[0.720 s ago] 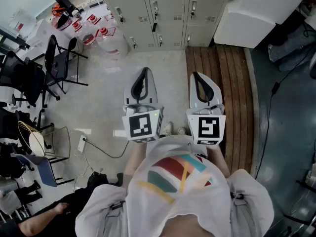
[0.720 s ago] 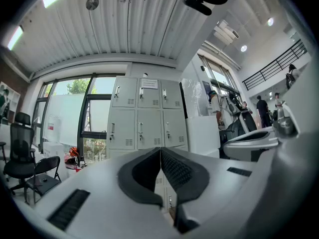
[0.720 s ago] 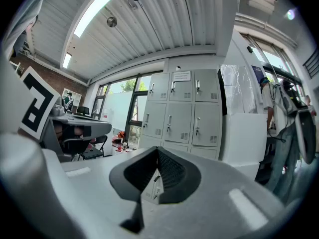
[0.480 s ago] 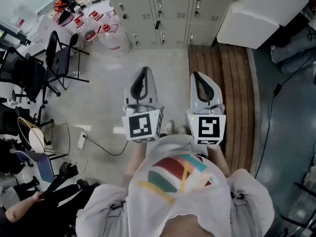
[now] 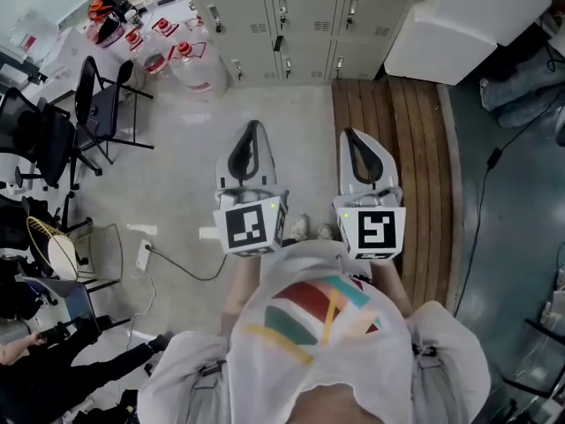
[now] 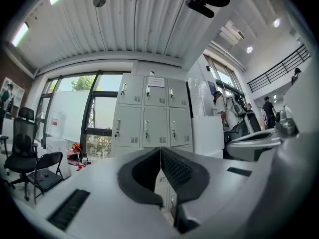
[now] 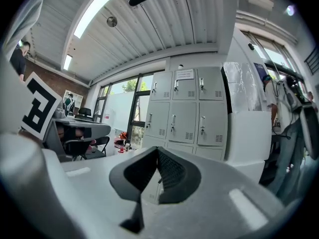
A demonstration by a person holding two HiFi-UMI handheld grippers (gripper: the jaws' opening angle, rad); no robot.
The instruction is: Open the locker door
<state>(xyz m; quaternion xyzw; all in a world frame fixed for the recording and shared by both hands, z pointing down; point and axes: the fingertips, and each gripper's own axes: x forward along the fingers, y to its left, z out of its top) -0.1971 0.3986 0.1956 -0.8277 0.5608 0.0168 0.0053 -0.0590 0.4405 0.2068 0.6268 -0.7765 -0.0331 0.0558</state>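
The grey locker bank (image 5: 300,25) stands against the far wall, several steps ahead of me, and every door that I can see is closed. Each door (image 6: 152,127) carries a small handle with a lock (image 7: 173,120). My left gripper (image 5: 253,126) and right gripper (image 5: 350,134) are held side by side in front of my chest, pointing at the lockers and well short of them. Both are shut with nothing between the pads. In the left gripper view the dark pads of the left gripper (image 6: 160,151) meet in a line, as do those of the right gripper (image 7: 158,151) in the right gripper view.
A large white box (image 5: 459,25) stands right of the lockers, above a wooden platform (image 5: 393,140). Water jugs (image 5: 190,64) and a black folding chair (image 5: 101,104) are at the left. A cable (image 5: 181,270) lies on the floor. A person's arm (image 5: 22,352) shows at the lower left.
Both grippers have stayed almost still and shut. The person at the lower left has moved away toward the left edge.
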